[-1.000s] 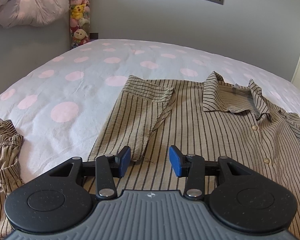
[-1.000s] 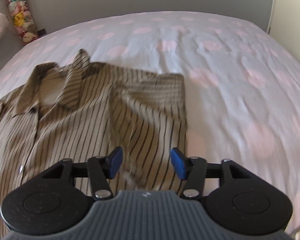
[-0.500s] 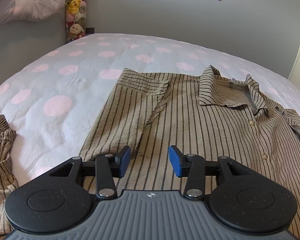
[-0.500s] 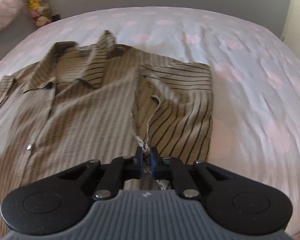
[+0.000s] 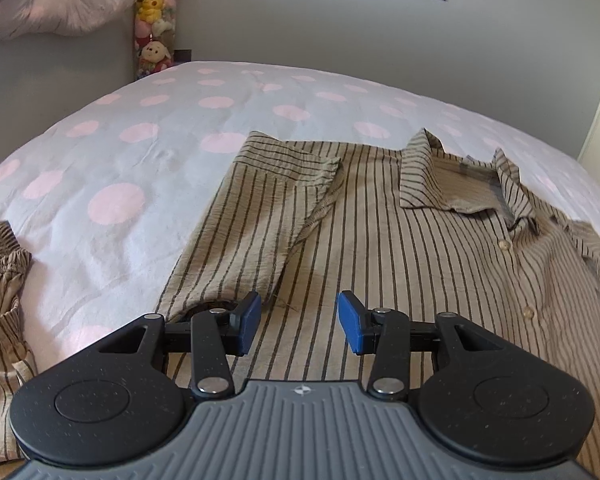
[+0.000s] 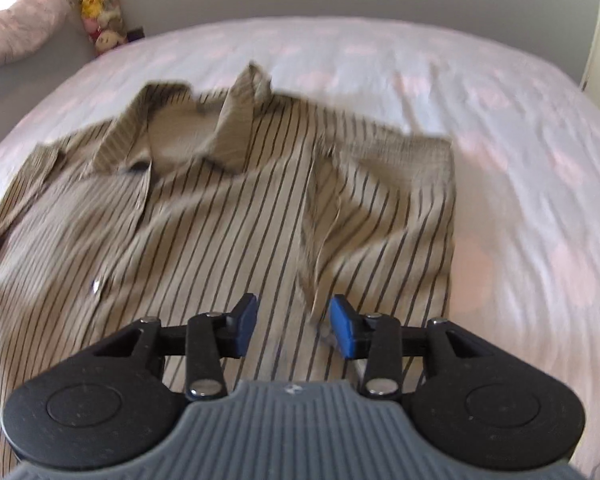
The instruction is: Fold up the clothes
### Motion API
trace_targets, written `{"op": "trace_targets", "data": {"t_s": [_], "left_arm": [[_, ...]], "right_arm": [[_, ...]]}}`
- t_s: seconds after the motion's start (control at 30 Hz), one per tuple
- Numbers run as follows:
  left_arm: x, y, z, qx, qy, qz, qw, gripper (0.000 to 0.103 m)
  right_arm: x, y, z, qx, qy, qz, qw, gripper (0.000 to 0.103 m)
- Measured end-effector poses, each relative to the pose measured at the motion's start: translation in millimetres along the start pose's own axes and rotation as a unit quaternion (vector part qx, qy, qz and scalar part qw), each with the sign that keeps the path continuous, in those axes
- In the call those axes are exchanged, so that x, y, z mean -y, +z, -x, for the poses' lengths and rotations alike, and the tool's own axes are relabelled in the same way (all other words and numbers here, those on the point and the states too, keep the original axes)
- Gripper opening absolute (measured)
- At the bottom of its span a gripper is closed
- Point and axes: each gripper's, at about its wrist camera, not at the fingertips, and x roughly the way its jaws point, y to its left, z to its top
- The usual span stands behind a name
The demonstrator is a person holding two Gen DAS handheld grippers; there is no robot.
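A beige shirt with dark stripes [image 5: 400,248] [image 6: 204,248] lies front up on the bed, collar at the far end. Its short sleeves are folded inward: one sleeve [image 5: 260,216] shows in the left wrist view, the other sleeve [image 6: 380,216] in the right wrist view. My left gripper [image 5: 298,322] hovers open over the shirt beside the folded sleeve's lower end, nothing between its blue pads. My right gripper [image 6: 292,326] is opening just above the shirt; the folded sleeve's tip lies by its right pad [image 6: 342,330], not pinched.
The bed's pale sheet with pink dots [image 5: 112,168] [image 6: 520,152] stretches around the shirt. A second striped beige garment with an elastic band [image 5: 0,280] lies at the left. A pink quilt [image 5: 52,0] and a column of plush toys [image 5: 154,16] stand by the far wall.
My right gripper shut on the sleeve's tip half a second ago and has now opened again, leaving the sleeve lying on the shirt. The left gripper stayed open and in place.
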Motion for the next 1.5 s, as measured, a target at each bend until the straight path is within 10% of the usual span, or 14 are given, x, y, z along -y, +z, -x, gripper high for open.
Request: {"op": "trace_targets", "data": {"t_s": [0.33,0.47,0.6,0.87,1.17,1.5], "left_arm": [[-1.2,-4.8,-12.4,-0.02,0.01,-0.01,0.9997,0.041],[0.0,-8.0,-18.9,-0.03,0.008,-0.015,0.9994,0.04],[-0.1,-8.2,-16.3,-0.028,0.004,-0.014,0.9995,0.04],[-1.7,-5.9,-6.9,-0.012,0.014,-0.017,0.9997,0.04],[-6.9,-10.0,-19.6,-0.021,0.041,-0.02,0.9987,0.041],[3.8,-17.4,-37.1,-0.028,0.061,-0.054,0.9963,0.041]], "right_arm": [[11.6,42.3,-66.9,-0.004,-0.066,-0.005,0.998,0.042],[11.2,43.6,-79.0,-0.019,-0.067,0.01,0.998,0.003],[12.3,45.0,-69.4,0.003,-0.017,-0.012,1.0,0.003],[23.8,54.2,-61.2,-0.001,-0.004,-0.014,1.0,0.036],[108.1,92.9,-65.0,0.036,-0.078,-0.1,0.991,0.048],[160.8,88.7,-122.0,0.05,-0.015,-0.21,0.976,0.049]]}}
